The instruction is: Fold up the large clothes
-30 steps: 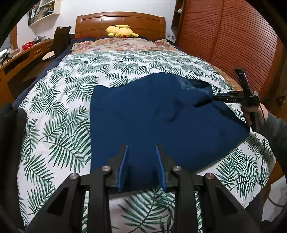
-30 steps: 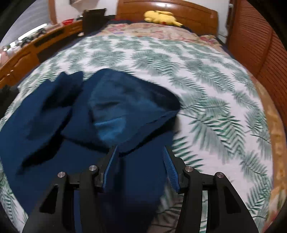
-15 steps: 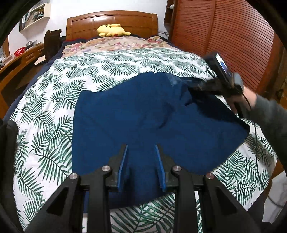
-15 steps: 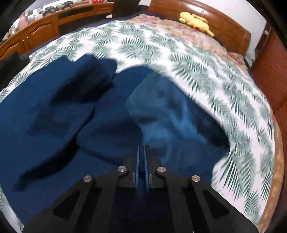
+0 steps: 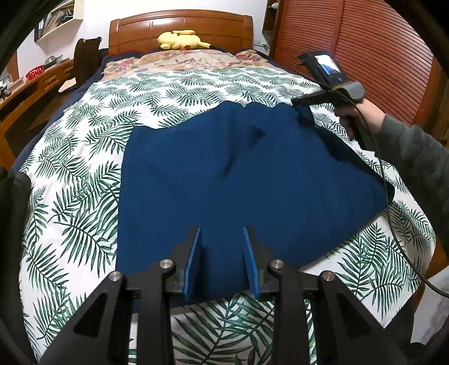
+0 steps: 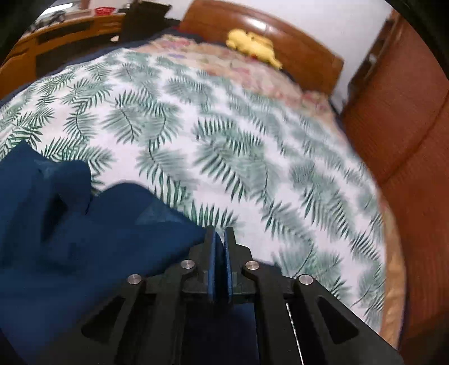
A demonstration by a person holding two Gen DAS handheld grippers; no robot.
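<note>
A large dark blue garment (image 5: 241, 174) lies spread on a bed with a palm-leaf cover (image 5: 84, 157). My left gripper (image 5: 221, 233) is open and empty, hovering over the garment's near hem. My right gripper (image 6: 220, 233) is shut on the garment's far right corner and lifts it off the bed; it also shows in the left wrist view (image 5: 297, 102), at the garment's far right edge. In the right wrist view the blue cloth (image 6: 70, 224) hangs to the left of the jaws.
A yellow plush toy (image 5: 181, 39) lies by the wooden headboard (image 5: 179, 25). A brown slatted wardrobe (image 5: 378, 56) stands along the right side. A wooden desk (image 5: 33, 81) and a dark chair (image 5: 84, 59) stand at the left.
My right gripper shut on the garment's corner and pulled it up and outward to the far right, unfolding that part. My left gripper stayed open above the near hem.
</note>
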